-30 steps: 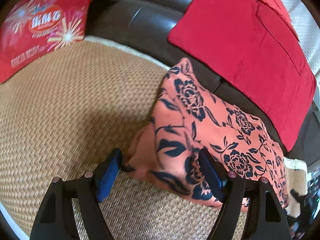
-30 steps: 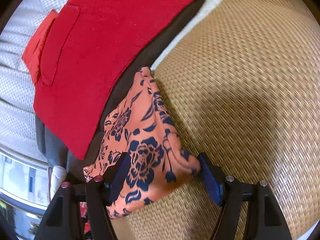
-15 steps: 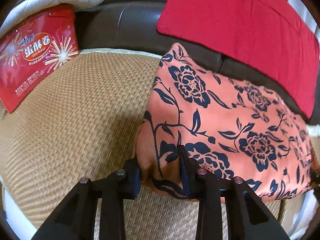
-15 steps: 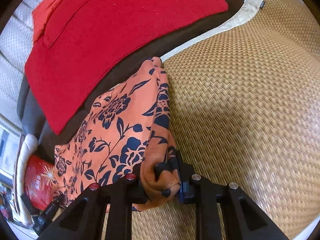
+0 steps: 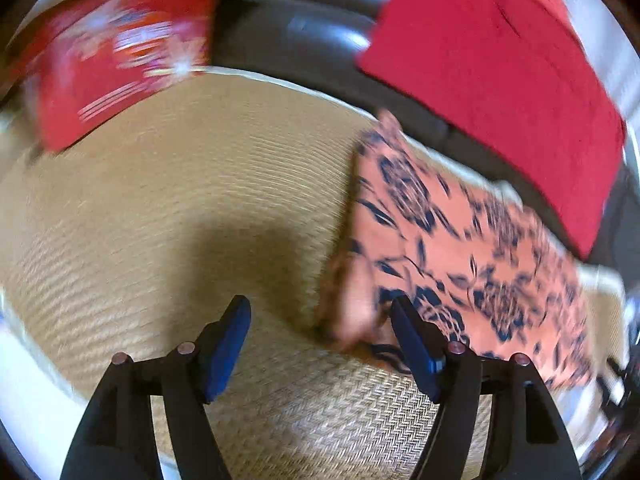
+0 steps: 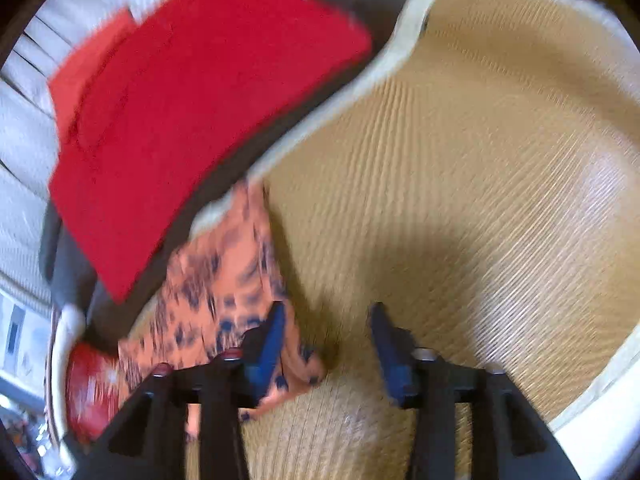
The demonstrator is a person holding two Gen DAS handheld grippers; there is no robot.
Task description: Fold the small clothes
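Nearest, the left gripper point(image 5: 320, 334) is seen with its jaws opening and nothing pinched, the near left corner of the orange floral garment point(image 5: 460, 264) lying just inside its right pad; the right gripper point(image 6: 328, 338) is likewise opening, with only the woven mat point(image 6: 460, 184) between its pads and the garment's near right corner under its left pad. The garment is spread flat on the mat. Farther off, a red cloth point(image 5: 504, 64) lies on the dark sofa point(image 5: 304, 36), and a red box point(image 5: 108, 56) stands at far left.

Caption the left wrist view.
Left gripper opening beside orange floral garment on woven mat.
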